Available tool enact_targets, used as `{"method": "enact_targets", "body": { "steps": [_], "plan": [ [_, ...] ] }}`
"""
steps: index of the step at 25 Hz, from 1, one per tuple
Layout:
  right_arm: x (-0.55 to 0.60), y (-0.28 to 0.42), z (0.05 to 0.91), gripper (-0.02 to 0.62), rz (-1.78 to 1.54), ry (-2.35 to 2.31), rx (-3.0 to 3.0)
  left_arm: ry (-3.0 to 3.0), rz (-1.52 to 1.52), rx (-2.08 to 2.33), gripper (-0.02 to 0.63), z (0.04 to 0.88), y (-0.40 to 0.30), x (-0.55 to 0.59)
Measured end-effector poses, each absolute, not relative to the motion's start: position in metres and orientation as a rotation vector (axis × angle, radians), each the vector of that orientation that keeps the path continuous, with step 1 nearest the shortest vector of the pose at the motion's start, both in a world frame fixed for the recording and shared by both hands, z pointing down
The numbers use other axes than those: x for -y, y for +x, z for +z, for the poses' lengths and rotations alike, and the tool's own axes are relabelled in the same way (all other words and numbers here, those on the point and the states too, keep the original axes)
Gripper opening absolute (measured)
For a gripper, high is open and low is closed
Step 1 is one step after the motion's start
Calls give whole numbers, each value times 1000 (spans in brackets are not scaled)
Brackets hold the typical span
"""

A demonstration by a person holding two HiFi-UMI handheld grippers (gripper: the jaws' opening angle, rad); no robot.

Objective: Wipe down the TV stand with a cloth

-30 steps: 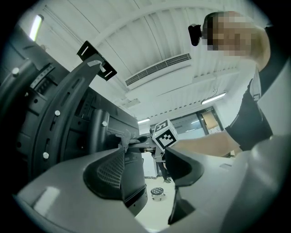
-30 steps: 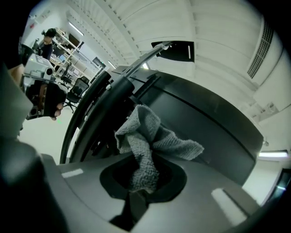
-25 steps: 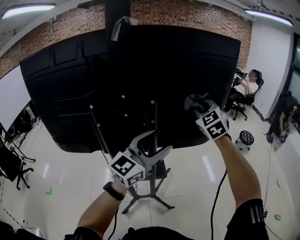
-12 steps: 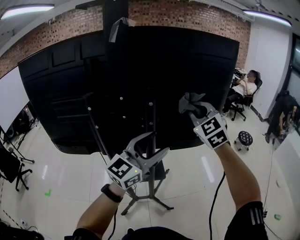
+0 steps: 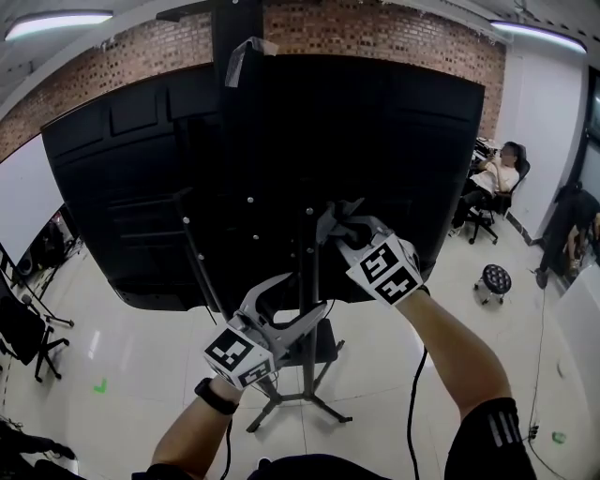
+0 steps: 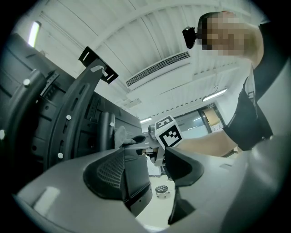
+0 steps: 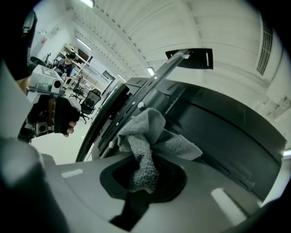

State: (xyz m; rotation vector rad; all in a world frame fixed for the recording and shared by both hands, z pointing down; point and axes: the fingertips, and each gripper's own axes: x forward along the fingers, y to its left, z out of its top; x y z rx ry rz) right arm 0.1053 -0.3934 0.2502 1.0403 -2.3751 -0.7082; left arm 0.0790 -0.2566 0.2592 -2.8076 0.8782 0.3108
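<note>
Head view, looking steeply down: black rear panel of a large TV (image 5: 141, 178) across the upper frame, carried on a TV stand (image 5: 307, 375) with a dark upright post and splayed legs on a glossy white floor (image 5: 122, 347). Raised to the post at the TV's lower half, right gripper (image 5: 339, 227), clamped on a grey cloth (image 5: 330, 216). Cloth bunched right at the post; actual contact hard to judge from above. Bold black-and-white square pattern on the marker cube (image 5: 384, 272) behind those jaws. Lower and further left, just in front of the post, left gripper (image 5: 300, 302), jaws spread wide with only air between them. Dark watch band (image 5: 214, 396) on the left wrist. Above the TV, a brick wall (image 5: 375, 23); at far right, a seated person (image 5: 495, 173) on an office chair, with a small round stool (image 5: 494, 277) on the floor close by.

Right gripper view: right gripper (image 7: 145, 184) closed tight on the cloth (image 7: 145, 145), a twisted tail pinched between the pads. Loose folds fanned out past the tips, lying at the dark back of the TV beside a slanted rail (image 7: 157, 79).

Left gripper view: left gripper (image 6: 152, 170) gaping, nothing held. Beyond the gap, the other gripper's marker cube (image 6: 166, 133), and the stool (image 6: 161, 191) on the floor.
</note>
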Motion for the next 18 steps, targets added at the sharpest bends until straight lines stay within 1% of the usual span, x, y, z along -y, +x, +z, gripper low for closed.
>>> {"method": "enact_targets", "body": {
  "steps": [8, 18],
  "plan": [
    [410, 113, 271, 29, -655, 1046, 2352, -2820, 295, -886, 302, 267, 80, 263],
    [420, 181, 282, 29, -585, 1155, 2273, -2869, 307, -823, 302, 274, 109, 270]
  ]
}}
